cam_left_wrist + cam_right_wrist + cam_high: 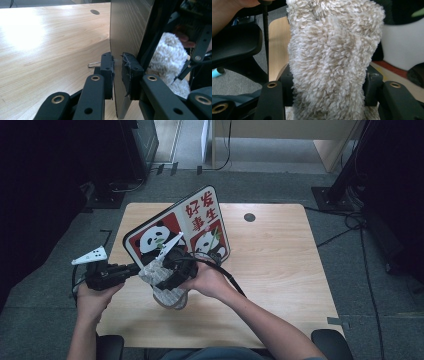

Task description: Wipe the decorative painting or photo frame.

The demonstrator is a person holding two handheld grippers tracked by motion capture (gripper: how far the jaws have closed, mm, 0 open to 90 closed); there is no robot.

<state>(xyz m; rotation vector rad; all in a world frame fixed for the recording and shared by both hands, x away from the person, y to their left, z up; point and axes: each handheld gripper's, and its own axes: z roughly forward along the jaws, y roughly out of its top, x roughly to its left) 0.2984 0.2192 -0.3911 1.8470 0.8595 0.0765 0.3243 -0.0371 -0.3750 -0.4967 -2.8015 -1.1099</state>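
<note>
Panda board wipe, 2 grippers busy
L gripper (117, 75) clamps panda board (175, 232) edge upright on table (270, 265); R gripper (328, 85) grips fluffy cloth (332, 55).

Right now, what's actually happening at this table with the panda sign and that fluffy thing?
A person works at a wooden table with a gripper in each hand. The left gripper is shut on the edge of the panda sign board, holding it upright and tilted. The right gripper is shut on a fluffy cream cloth, held close against the front of the board, apparently for wiping.
</note>
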